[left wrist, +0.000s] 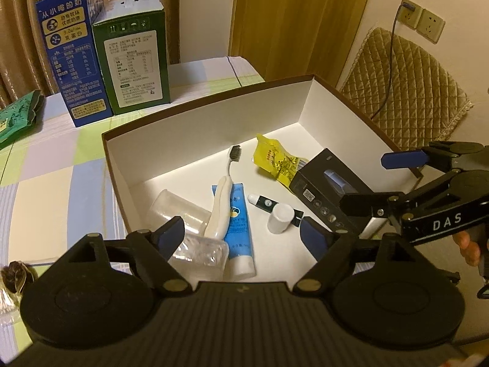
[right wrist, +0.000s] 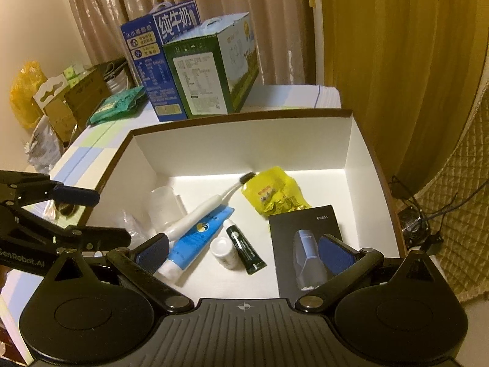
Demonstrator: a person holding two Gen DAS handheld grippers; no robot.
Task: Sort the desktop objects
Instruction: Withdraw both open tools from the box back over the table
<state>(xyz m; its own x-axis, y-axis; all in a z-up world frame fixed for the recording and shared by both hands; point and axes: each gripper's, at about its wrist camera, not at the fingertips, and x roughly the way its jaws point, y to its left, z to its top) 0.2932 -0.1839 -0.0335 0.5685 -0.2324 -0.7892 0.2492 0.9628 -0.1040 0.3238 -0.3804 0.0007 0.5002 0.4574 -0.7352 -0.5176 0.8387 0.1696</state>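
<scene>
Desktop objects lie gathered inside a white-lined cardboard box with a brown rim [right wrist: 244, 113] on a pastel checked surface [left wrist: 45, 165]: a white toothbrush with dark bristles [right wrist: 201, 211] resting across a blue toothpaste tube [right wrist: 195, 238], a clear plastic cup [left wrist: 177, 211] on its side, a small white bottle [right wrist: 224, 252], a dark green ointment tube [right wrist: 244, 252], a crumpled yellow snack packet [right wrist: 272, 195] and a black shaver carton [right wrist: 308, 244]. Both the left tongs [left wrist: 244, 235] and the right tongs [right wrist: 244, 253] hover above the box, jaws spread wide and holding nothing. Behind the box stand a blue milk carton [right wrist: 152, 58] and a green milk carton [right wrist: 211, 70], touching side by side.
</scene>
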